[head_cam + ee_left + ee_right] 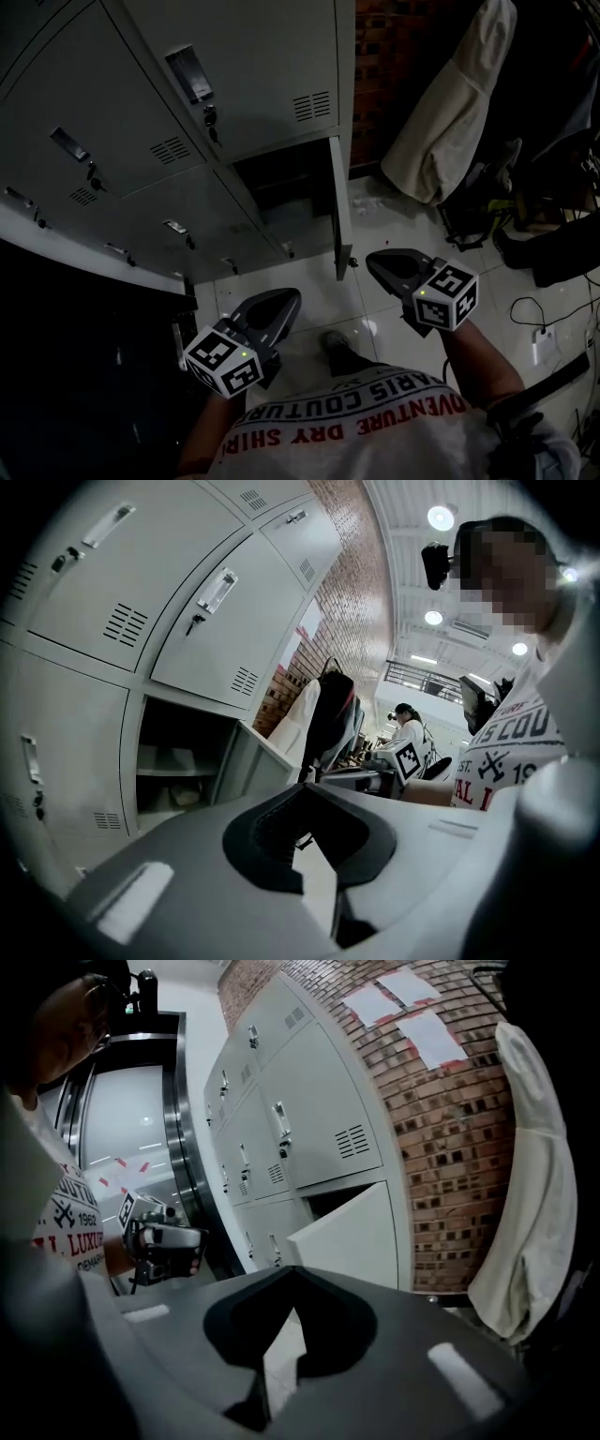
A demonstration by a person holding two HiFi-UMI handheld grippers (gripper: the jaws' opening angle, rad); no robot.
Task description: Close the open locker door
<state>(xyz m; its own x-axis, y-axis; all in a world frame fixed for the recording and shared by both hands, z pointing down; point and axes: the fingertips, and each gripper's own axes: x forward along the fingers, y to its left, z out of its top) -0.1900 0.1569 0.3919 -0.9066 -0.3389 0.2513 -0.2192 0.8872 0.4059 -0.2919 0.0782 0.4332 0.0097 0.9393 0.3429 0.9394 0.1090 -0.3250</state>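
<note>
The locker door [341, 202] is seen standing ajar on the bottom right compartment of the grey locker bank [244, 56], swung out over the tiled floor [309, 286]. Both tongs are held apart from it. The left gripper [284, 300] and the right gripper [377, 261] are each shown with jaws brought together on nothing. A shelf [173, 772] seems to be set inside the dim compartment. A pale garment [450, 103] is hung beside the brick wall [450, 1138].

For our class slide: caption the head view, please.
Both shut, the left claw and right claw point toward the open locker door.
</note>
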